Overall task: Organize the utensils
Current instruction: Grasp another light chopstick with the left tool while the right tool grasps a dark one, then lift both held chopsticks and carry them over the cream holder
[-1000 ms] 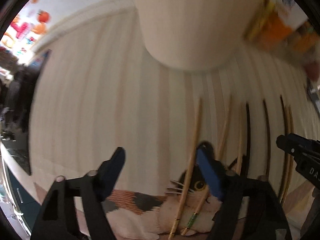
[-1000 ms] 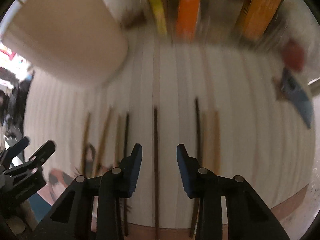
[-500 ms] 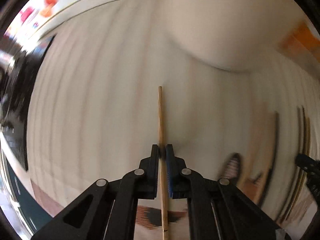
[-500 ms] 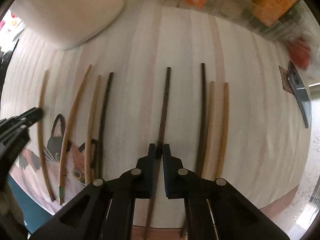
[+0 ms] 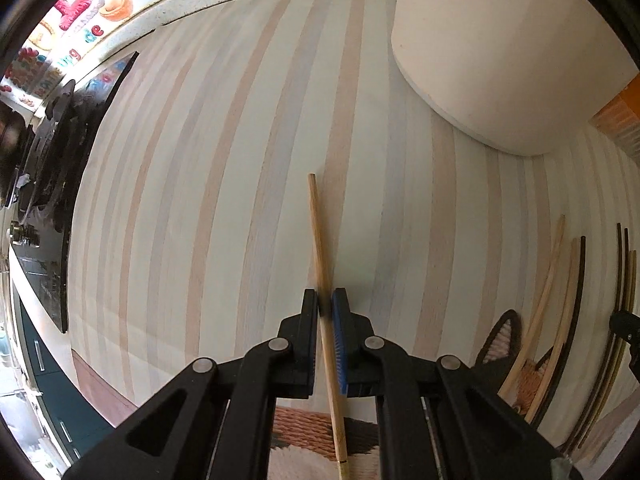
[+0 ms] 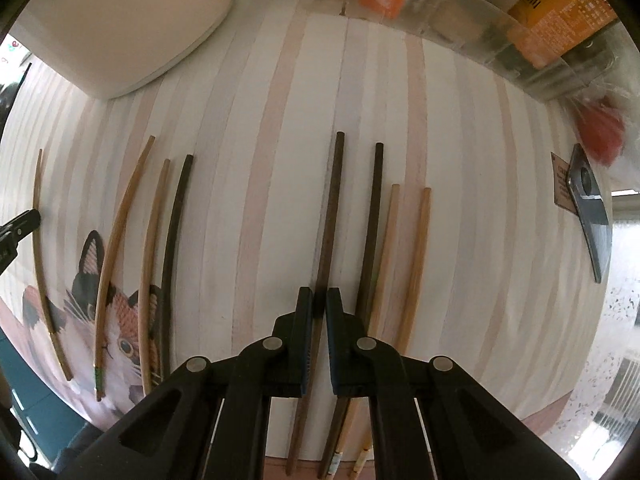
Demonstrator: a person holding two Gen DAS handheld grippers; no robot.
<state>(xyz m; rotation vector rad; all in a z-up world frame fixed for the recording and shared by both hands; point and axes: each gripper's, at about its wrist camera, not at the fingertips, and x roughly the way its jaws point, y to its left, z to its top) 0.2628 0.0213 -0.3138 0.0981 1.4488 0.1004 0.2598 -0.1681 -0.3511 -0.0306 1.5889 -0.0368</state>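
My left gripper (image 5: 325, 307) is shut on a light bamboo chopstick (image 5: 318, 232) that points forward over the striped mat (image 5: 200, 200). My right gripper (image 6: 319, 307) is shut on a dark brown chopstick (image 6: 330, 208). In the right wrist view another dark chopstick (image 6: 370, 224) and two light ones (image 6: 416, 264) lie just right of it. Two light chopsticks (image 6: 120, 232) and a dark one (image 6: 176, 216) lie to the left over a cat picture (image 6: 116, 328). The held bamboo chopstick (image 6: 40, 248) and the left gripper's tip (image 6: 18, 226) show at the far left.
A big white container (image 5: 500, 48) stands at the back, also seen in the right wrist view (image 6: 120, 20). Clear boxes with orange packets (image 6: 520, 20) line the back right. A grey blade-like tool (image 6: 590, 208) lies at the right. A black stove (image 5: 52, 160) lies left of the mat.
Both grippers closed from open, the left on the bamboo chopstick, the right on the dark one. The left moved left with its chopstick, away from the others.
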